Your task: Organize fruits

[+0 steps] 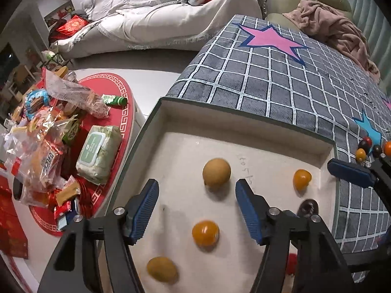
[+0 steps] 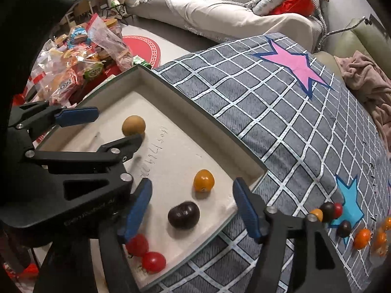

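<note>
A shallow white tray (image 1: pixel 220 112) (image 2: pixel 195 119) lies on a grey checked blanket (image 1: pixel 281 80) (image 2: pixel 281 112). In it are a tan round fruit (image 1: pixel 216 172) (image 2: pixel 133 125), orange tomatoes (image 1: pixel 205 233) (image 2: pixel 204 180), a dark tomato (image 2: pixel 183 214) and two red tomatoes (image 2: pixel 137 244). My left gripper (image 1: pixel 195 210) (image 2: pixel 118 127) hangs open over the tray, and an orange tomato lies loose on the tray floor below its fingers. My right gripper (image 2: pixel 191 210) is open too, its pads apart on either side of the dark tomato and not touching it. Several more small tomatoes (image 2: pixel 342 222) (image 1: pixel 366 146) lie loose on the blanket at the right.
Left of the tray stands a round red-topped table (image 1: pixel 122 122) piled with snack bags (image 1: pixel 44 161) and a pack of wipes (image 1: pixel 99 153). A pale sofa (image 1: pixel 158 19) runs along the back. A pink cloth (image 1: pixel 337 29) lies at the blanket's far right.
</note>
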A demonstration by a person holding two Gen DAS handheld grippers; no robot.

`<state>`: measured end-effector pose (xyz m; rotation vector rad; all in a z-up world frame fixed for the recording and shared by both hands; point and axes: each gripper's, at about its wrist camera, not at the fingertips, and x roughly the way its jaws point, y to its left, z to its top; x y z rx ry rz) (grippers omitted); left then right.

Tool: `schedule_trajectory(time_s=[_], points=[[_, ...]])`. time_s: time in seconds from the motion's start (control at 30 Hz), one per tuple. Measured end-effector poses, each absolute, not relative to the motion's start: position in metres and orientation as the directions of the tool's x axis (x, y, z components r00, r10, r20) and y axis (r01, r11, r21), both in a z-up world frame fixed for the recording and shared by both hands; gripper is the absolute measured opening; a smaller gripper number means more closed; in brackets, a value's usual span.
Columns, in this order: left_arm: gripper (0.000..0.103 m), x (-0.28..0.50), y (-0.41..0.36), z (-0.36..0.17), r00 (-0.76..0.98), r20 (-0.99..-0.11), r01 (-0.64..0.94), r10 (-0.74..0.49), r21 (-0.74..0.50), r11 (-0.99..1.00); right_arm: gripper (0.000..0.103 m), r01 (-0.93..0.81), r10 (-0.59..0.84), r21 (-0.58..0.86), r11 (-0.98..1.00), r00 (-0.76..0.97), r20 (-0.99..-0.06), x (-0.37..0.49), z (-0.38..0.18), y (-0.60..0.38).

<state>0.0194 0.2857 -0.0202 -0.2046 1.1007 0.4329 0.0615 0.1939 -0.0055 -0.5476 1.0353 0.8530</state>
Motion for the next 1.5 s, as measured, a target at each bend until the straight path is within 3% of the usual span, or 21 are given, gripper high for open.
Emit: schedule_trajectory(time_s=[0.13, 0.17, 0.23, 0.3, 0.77, 1.1, 1.5], points=[[0.07, 0.008, 0.283, -0.016, 0.387, -0.889, -0.442, 0.244, 0.053, 0.895, 0.082, -0.819, 0.336, -0.024, 0.573, 0.262, -0.905, 0.053, 0.001, 0.19], [0.076, 0.005, 0.283, -0.014, 0.389, -0.886, -0.45, 0.253, 0.057, 0.891, 0.083, -0.817, 0.327, -0.03, 0.575, 0.264, -0.907, 0.053, 0.002, 0.189], [0.101, -0.003, 0.284, -0.009, 0.404, -0.872, -0.47, 0.276, 0.061, 0.88, 0.085, -0.806, 0.301, -0.052, 0.589, 0.278, -0.912, 0.052, 0.002, 0.186], [0.102, -0.009, 0.283, -0.005, 0.418, -0.868, -0.471, 0.267, 0.044, 0.881, 0.093, -0.794, 0.3, -0.035, 0.607, 0.269, -0.915, 0.054, 0.005, 0.181], [0.102, -0.033, 0.272, 0.003, 0.394, -0.885, -0.454, 0.25, 0.049, 0.89, 0.093, -0.768, 0.239, -0.05, 0.638, 0.259, -0.936, 0.045, 0.016, 0.154], [0.102, -0.057, 0.257, 0.009, 0.402, -0.886, -0.427, 0.233, 0.043, 0.903, 0.093, -0.687, 0.318, 0.112, 0.718, 0.181, -0.931, 0.05, 0.035, 0.13], [0.102, -0.077, 0.238, 0.014, 0.398, -0.891, -0.407, 0.218, 0.041, 0.912, 0.093, -0.704, 0.315, 0.099, 0.704, 0.184, -0.931, 0.024, 0.047, 0.126]])
